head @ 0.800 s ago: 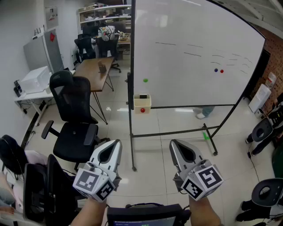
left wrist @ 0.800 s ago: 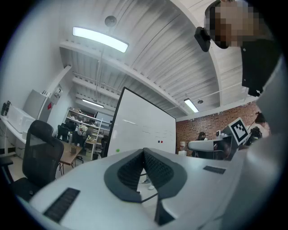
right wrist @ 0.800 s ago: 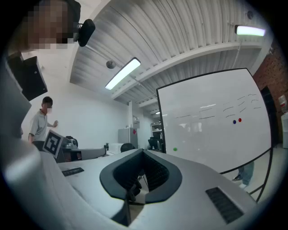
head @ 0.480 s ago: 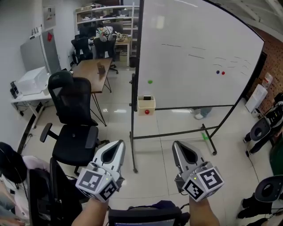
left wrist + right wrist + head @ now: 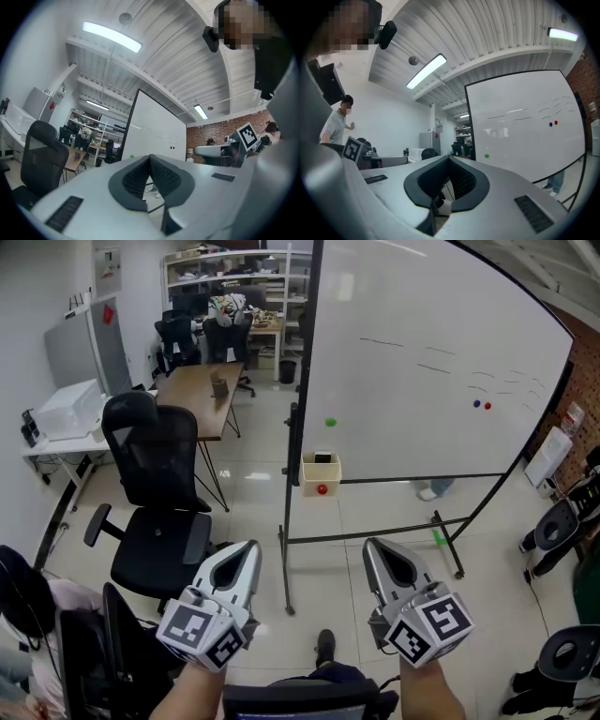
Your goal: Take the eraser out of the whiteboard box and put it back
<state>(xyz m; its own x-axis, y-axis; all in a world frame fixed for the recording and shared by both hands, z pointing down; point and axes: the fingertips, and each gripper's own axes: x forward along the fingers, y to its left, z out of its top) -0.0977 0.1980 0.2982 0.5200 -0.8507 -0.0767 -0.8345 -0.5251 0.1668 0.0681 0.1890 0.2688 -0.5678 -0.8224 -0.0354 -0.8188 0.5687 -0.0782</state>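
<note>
A small cream whiteboard box (image 5: 322,480) with a red dot hangs at the lower left corner of the big whiteboard (image 5: 422,371). A dark eraser (image 5: 323,458) shows in the box's top. Both grippers are held low and level, well short of the board. My left gripper (image 5: 248,547) is shut and empty, as is my right gripper (image 5: 370,546). The left gripper view shows its jaws (image 5: 150,157) meeting at the tip. In the right gripper view the jaws (image 5: 450,158) touch too, and the gripper's body hides the box.
The whiteboard's stand legs (image 5: 375,536) spread over the tiled floor ahead. Black office chairs (image 5: 157,486) stand at the left, with a wooden table (image 5: 199,390) and a white printer (image 5: 66,409) behind. More chairs (image 5: 561,519) sit at the right. A green magnet (image 5: 330,422) is on the board.
The whiteboard and its box have drifted rightward and a little lower in the head view. A shoe now shows at the bottom. Both grippers keep their pose, shut.
</note>
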